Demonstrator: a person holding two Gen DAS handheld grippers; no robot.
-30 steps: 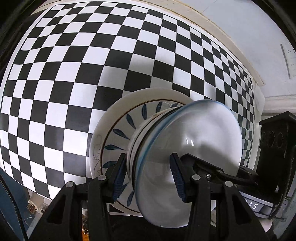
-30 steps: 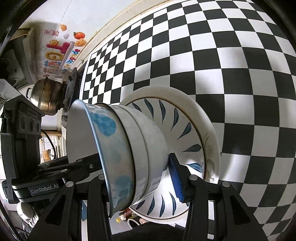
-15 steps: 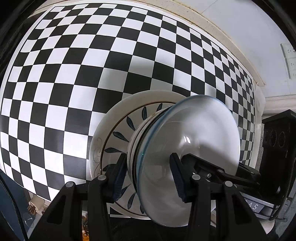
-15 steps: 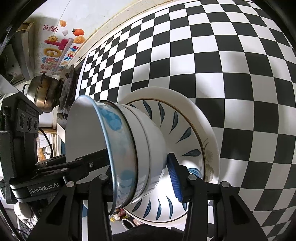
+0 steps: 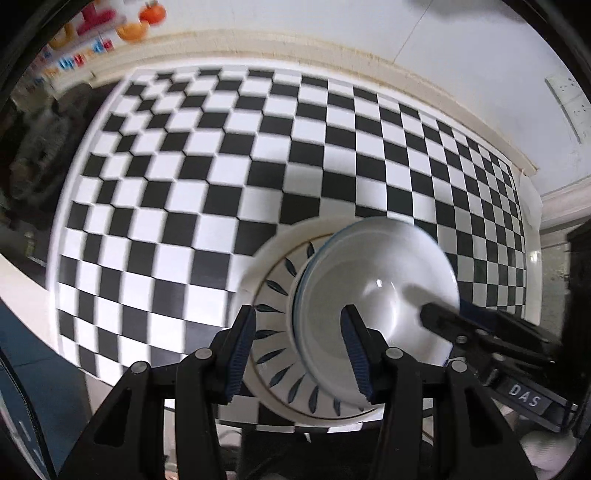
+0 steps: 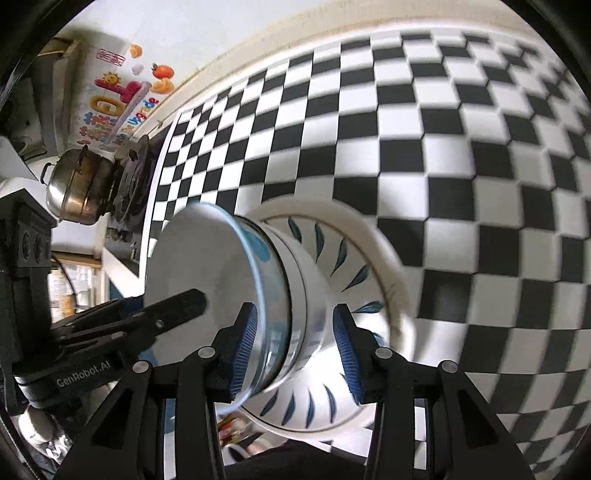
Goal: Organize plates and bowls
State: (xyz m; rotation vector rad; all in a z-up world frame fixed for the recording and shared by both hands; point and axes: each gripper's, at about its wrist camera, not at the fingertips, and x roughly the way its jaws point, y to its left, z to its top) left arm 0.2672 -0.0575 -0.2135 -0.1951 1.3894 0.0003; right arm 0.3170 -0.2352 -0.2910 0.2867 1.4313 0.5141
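Note:
A stack of white bowls with blue rims (image 5: pixel 373 291) (image 6: pixel 280 295) stands on a large white plate with blue leaf marks (image 5: pixel 275 347) (image 6: pixel 351 269), lifted clear of the checkered table (image 5: pixel 221 173). My left gripper (image 5: pixel 299 350) is shut on the stack's near edge, one finger inside the top bowl, one outside over the plate. My right gripper (image 6: pixel 293 343) grips the opposite edge the same way. Each gripper shows in the other's view, the right in the left wrist view (image 5: pixel 476 332) and the left in the right wrist view (image 6: pixel 140 317).
The black-and-white checkered table (image 6: pixel 443 147) fills both views, with a wall behind it (image 5: pixel 369 29). A steel pot (image 6: pixel 79 188) sits on a stove at the table's left end, below colourful wall stickers (image 6: pixel 122 99). A wall socket (image 5: pixel 569 96) is at the right.
The plate and bowls have moved back and up from the table, so they look smaller and more of the table and wall shows. Both grippers keep their hold.

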